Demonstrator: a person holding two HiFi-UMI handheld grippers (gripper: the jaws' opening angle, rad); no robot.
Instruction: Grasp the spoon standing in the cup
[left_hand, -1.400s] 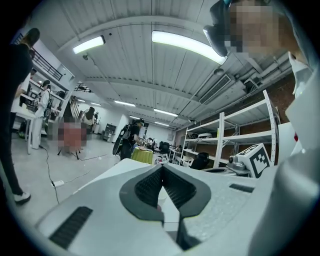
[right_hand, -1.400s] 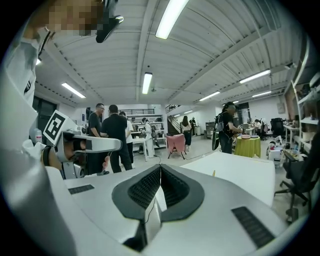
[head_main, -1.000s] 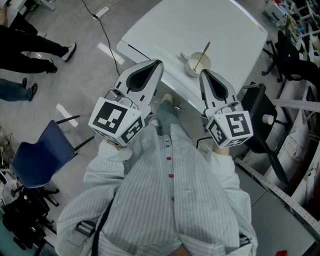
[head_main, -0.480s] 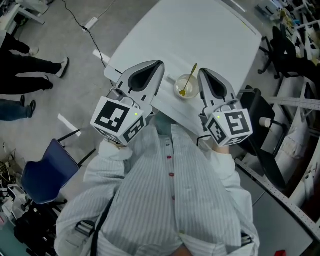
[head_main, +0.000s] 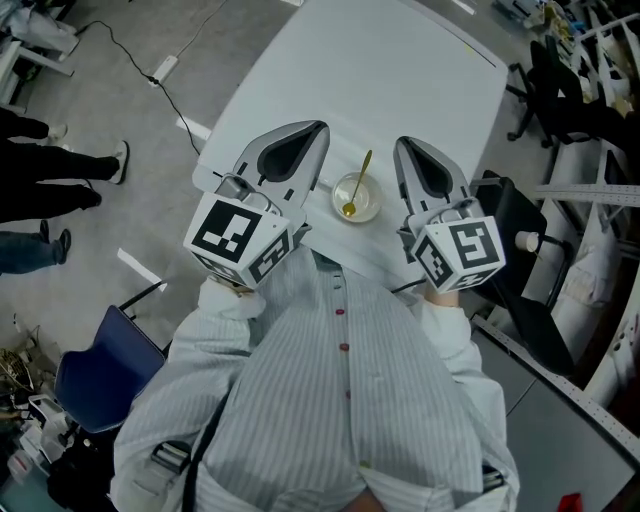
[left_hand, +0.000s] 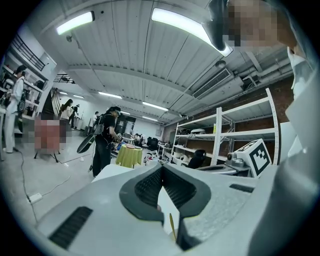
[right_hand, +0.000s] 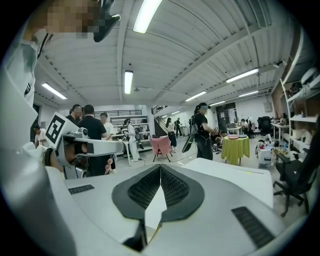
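A white cup (head_main: 356, 198) stands near the front edge of the white table (head_main: 400, 70), with a gold spoon (head_main: 357, 184) leaning in it, handle pointing away from me. My left gripper (head_main: 320, 128) is held just left of the cup and my right gripper (head_main: 401, 143) just right of it; neither touches it. Both sets of jaws are shut with nothing between them. In the left gripper view the shut tips (left_hand: 161, 168) meet, and a sliver of the spoon handle (left_hand: 172, 226) shows below them. The right gripper view shows its shut tips (right_hand: 160, 168) over bare table.
A black office chair (head_main: 522, 250) stands close on the right of the table, with shelving and a desk edge (head_main: 560, 380) behind it. A blue chair (head_main: 100, 370) is at lower left. People's legs (head_main: 60, 180) and a floor cable (head_main: 190, 55) lie to the left.
The table and cup have slid down the head view toward me; the cup now sits level between the two grippers. Both grippers stayed shut.
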